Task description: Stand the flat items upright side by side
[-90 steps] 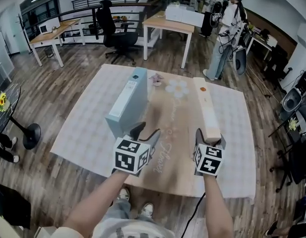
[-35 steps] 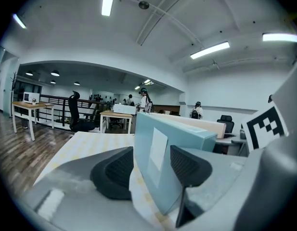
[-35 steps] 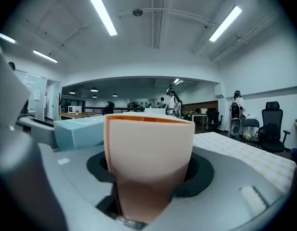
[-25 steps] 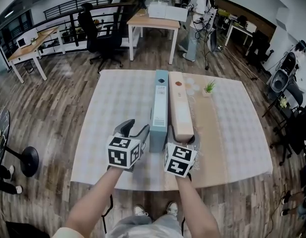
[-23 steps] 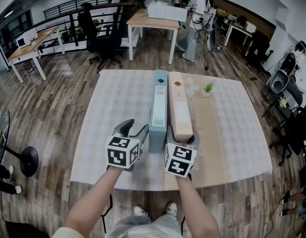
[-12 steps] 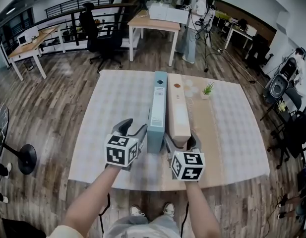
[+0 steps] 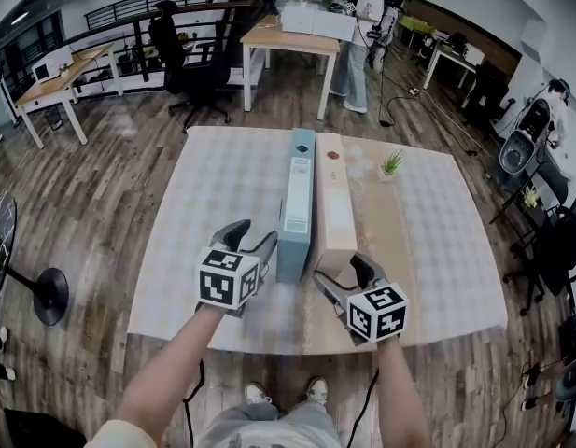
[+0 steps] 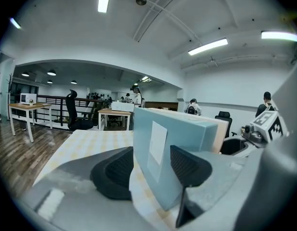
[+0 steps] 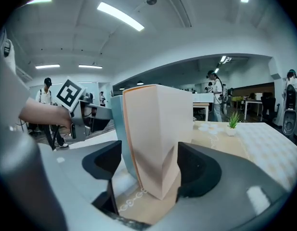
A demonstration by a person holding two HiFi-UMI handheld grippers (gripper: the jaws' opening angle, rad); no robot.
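1. Head view: the blue box (image 7: 297, 194) and the peach box (image 7: 335, 203) stand upright on their long edges. They touch side by side and run from near to far down the middle of the table (image 7: 208, 189).
2. The left gripper (image 7: 253, 241) sits at the blue box's near end. Its jaws are wide apart with the box's corner between them, and the left pad is clear of it.
3. The right gripper (image 7: 342, 273) is at the peach box's near end. Its jaws have just been opening and now gape, with a gap at each pad.
4. A small potted plant (image 7: 392, 164) stands far right, apart from the boxes.
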